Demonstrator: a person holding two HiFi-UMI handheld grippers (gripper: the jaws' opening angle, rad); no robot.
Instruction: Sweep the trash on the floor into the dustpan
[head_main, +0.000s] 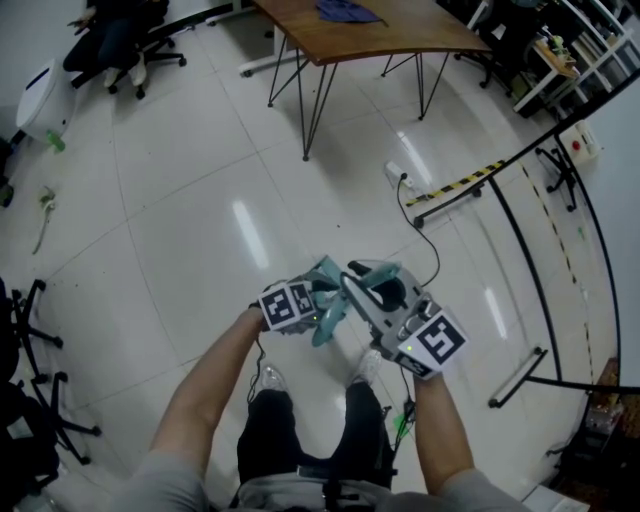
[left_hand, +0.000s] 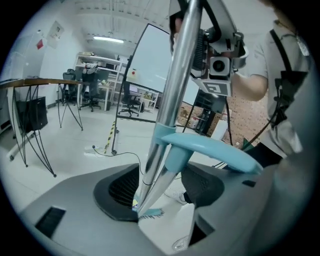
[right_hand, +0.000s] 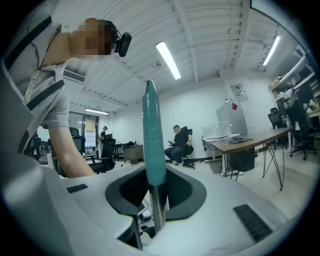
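Glossy white floor tiles (head_main: 200, 200) lay bare from 9 to 12 o'clock of the person, the widest free room. At 12 o'clock stood a wood-topped table (head_main: 370, 35) on thin black hairpin legs. From 1 to 4 o'clock a black tube rail (head_main: 560, 260) and a yellow-and-black striped strip (head_main: 455, 183) closed that side, and a power strip (head_main: 398, 175) trailed a black cable across the tiles. Office chairs (head_main: 130, 40) sat at 11 o'clock.

The sweeping set was upright just in front of the person's shoes, between both tools. The right gripper (right_hand: 155, 200) had its dark pads clamped on a thin metal shaft just below a smooth, tapered teal grip (right_hand: 152, 135). The left gripper (left_hand: 160, 197) had its jaws spread, with a shiny chrome pole (left_hand: 175, 90) and a curved teal plastic handle (left_hand: 215, 150) between them, the right pad clear of both.

Only the left gripper view showed teal bristles (left_hand: 150, 213) far below the jaws. Only the right gripper view showed ceiling strip lights and a seated person (right_hand: 180, 142). I could not make out the pan itself.
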